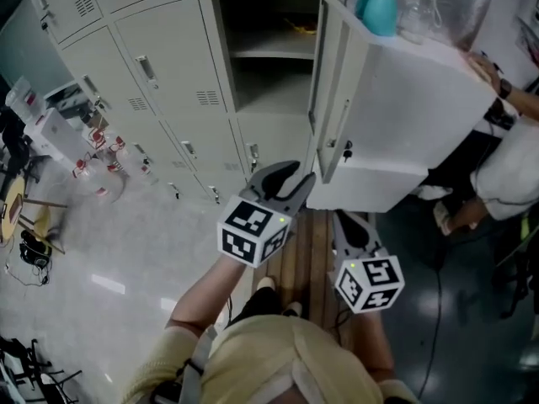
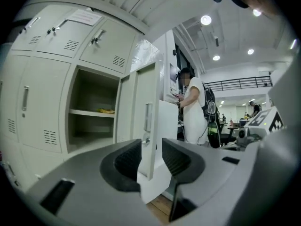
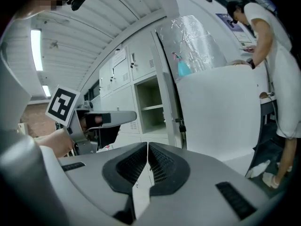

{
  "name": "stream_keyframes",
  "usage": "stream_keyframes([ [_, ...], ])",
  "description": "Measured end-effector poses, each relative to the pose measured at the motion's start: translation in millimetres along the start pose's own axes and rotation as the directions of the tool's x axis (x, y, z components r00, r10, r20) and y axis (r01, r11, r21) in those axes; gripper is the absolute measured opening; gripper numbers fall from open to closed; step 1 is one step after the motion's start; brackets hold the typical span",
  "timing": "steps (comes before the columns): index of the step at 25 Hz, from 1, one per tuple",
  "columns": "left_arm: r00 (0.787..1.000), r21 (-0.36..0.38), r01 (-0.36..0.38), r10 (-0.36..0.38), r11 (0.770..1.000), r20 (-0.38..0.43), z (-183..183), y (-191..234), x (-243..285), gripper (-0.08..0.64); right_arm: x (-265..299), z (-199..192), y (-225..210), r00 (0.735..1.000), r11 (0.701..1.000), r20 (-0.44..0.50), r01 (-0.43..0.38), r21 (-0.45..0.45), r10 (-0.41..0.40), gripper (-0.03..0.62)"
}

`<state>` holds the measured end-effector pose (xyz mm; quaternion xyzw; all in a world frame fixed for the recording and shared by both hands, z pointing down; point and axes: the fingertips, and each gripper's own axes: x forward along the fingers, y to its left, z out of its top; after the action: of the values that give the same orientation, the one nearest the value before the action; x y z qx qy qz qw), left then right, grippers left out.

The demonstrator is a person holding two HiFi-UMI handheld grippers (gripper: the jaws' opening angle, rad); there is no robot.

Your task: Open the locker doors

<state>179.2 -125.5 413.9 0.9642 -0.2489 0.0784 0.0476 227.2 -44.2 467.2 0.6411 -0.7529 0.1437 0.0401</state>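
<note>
**One door open, my left jaws astride its edge**

The locker door (image 1: 335,99) at my 12 o'clock stands open and edge-on to me, baring a compartment (image 1: 271,66) with a shelf. My left gripper (image 1: 290,175) is up at the door's lower free edge. Its jaws are apart with the thin edge between them, and a gap shows on the 3 o'clock side, so I read this as straddling rather than clamping. I judge it sits that way so I can push the door either way without squeezing it.

My right gripper (image 3: 147,147) hangs lower, at about 5 o'clock, jaws pressed together on nothing and clear of the door's swing.

The closed doors (image 1: 168,70) run off toward 10 o'clock, each with its own handle; they are the work not yet done. A white cabinet (image 1: 421,116) just beside the door at 2 o'clock probably limits how far the door can open.
</note>
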Motion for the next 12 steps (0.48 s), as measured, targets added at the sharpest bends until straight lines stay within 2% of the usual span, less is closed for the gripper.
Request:
stream_keyframes([
  [5, 0.986, -0.042, -0.163, 0.164, 0.986, 0.013, -11.6, 34.7, -54.3, 0.137, 11.3, 12.6, 17.3, 0.997, 0.996, 0.013, -0.07, -0.046, 0.071, 0.006],
  [12, 0.938, -0.097, -0.344, 0.347, 0.934, 0.023, -19.2, 80.4, -125.3, 0.137, 31.9, 24.2, 52.2, 0.989, 0.985, 0.003, -0.144, -0.09, 0.145, 0.006],
])
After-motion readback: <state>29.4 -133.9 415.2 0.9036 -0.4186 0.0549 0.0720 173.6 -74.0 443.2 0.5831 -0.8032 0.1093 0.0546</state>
